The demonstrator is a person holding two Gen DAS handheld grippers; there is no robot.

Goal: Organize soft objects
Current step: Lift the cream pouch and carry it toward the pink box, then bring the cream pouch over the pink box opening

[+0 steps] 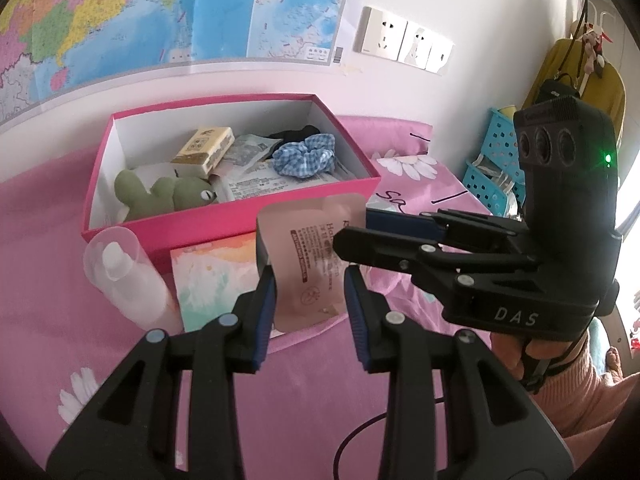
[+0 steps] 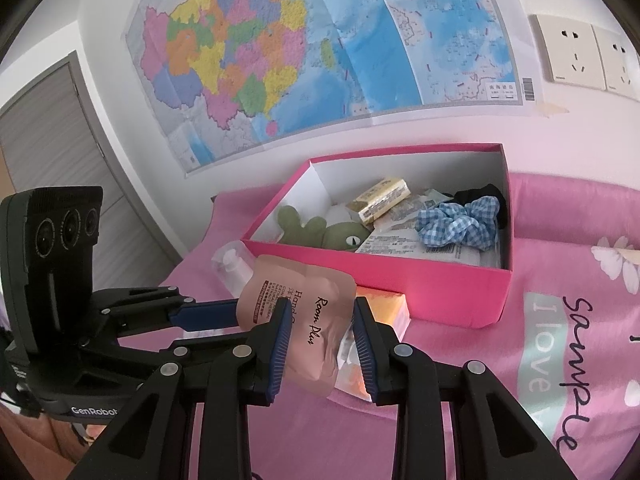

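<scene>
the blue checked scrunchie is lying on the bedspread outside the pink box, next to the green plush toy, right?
Not quite. The blue checked scrunchie lies inside the pink box, not out on the bedspread; the right wrist view shows it. The green plush toy is in that box too, towards the other end.

Beige-pink soft pouch (image 1: pixel 310 264), upright, crumpled, before open pink box (image 1: pixel 240 220)

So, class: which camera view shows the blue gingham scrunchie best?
The right wrist view: the blue gingham scrunchie lies large and unobstructed in the pink box. The left wrist view shows it smaller and farther off.
</scene>
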